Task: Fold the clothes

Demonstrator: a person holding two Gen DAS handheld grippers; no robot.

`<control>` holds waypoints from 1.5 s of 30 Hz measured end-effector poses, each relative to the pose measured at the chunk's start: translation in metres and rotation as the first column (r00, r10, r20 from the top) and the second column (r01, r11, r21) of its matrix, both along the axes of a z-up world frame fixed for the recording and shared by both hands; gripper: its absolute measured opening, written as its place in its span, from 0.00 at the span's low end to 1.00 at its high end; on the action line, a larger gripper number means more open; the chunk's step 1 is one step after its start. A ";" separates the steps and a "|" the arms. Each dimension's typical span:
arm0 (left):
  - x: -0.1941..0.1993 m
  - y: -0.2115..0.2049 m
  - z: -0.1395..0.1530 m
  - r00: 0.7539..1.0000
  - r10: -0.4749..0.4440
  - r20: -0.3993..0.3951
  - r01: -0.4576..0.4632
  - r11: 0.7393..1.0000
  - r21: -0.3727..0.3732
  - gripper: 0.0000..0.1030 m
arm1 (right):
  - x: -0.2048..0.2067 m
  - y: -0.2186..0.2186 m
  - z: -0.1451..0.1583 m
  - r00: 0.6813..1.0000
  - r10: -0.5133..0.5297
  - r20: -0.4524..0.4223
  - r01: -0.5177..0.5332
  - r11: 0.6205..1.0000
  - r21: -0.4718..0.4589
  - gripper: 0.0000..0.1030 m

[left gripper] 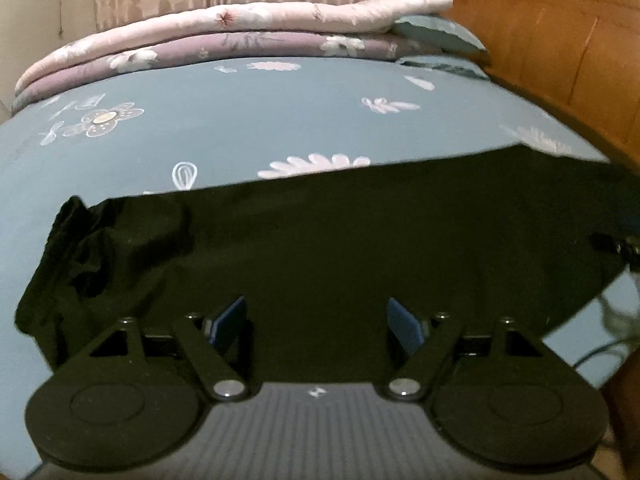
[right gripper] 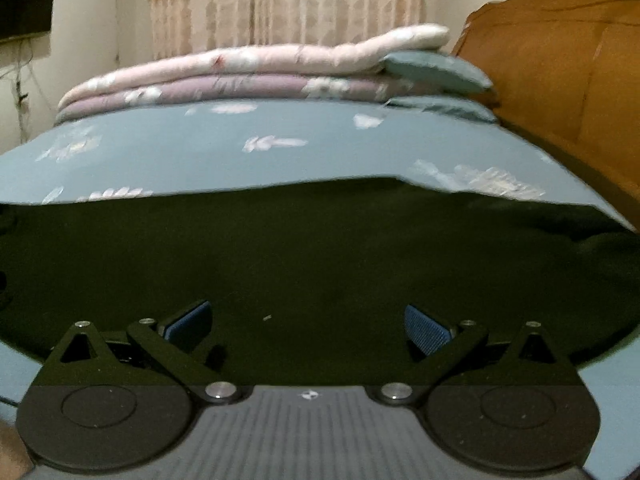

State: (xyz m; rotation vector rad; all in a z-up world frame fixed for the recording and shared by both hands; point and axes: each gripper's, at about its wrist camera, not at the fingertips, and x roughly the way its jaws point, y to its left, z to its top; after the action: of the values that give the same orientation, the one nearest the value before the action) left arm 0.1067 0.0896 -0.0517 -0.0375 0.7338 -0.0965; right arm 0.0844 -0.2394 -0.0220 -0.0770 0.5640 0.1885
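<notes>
As it lies spread on the blue floral bed sheet (left gripper: 224, 120), the black soft cloth garment (left gripper: 320, 240) looks light, limp; bunched left edge (left gripper: 76, 236) suits pinching. My left hand-held gripper (left gripper: 316, 316) and right hand-held gripper (right gripper: 308, 320) gape wide, empty.

Your black garment (left gripper: 340, 240) lies spread flat on the bed, its far edge straight across. At 9 o'clock in the left wrist view one end is bunched and wrinkled; toward 3 o'clock it stays smooth.
</notes>
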 end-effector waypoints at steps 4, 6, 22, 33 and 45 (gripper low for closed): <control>0.011 -0.009 0.008 0.999 -0.031 0.015 0.032 0.999 -0.028 0.76 | -0.002 -0.016 0.008 0.999 -0.030 0.038 0.030 1.000 0.005 1.00; 0.019 -0.015 0.008 0.999 -0.036 0.017 0.036 0.999 -0.005 0.76 | 0.000 -0.023 0.011 0.997 -0.052 0.058 0.052 0.999 -0.004 1.00; 0.045 -0.035 0.003 0.999 -0.020 -0.046 0.022 0.999 0.031 0.76 | 0.028 -0.087 0.025 0.995 -0.100 0.017 0.099 0.993 0.066 1.00; 0.030 -0.063 -0.012 0.987 -0.118 -0.111 0.130 0.985 0.115 0.76 | 0.068 -0.046 0.010 0.990 0.024 -0.139 -0.003 0.989 0.149 1.00; -0.001 -0.014 -0.003 0.998 0.006 -0.060 -0.003 0.999 0.053 0.82 | 0.026 -0.011 0.009 0.981 0.050 -0.187 -0.046 0.999 0.024 1.00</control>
State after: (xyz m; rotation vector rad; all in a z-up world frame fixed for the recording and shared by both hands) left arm 0.1057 0.0761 -0.0547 0.0083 0.7955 -0.0721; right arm 0.1104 -0.2507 -0.0130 -0.0545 0.7490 0.2498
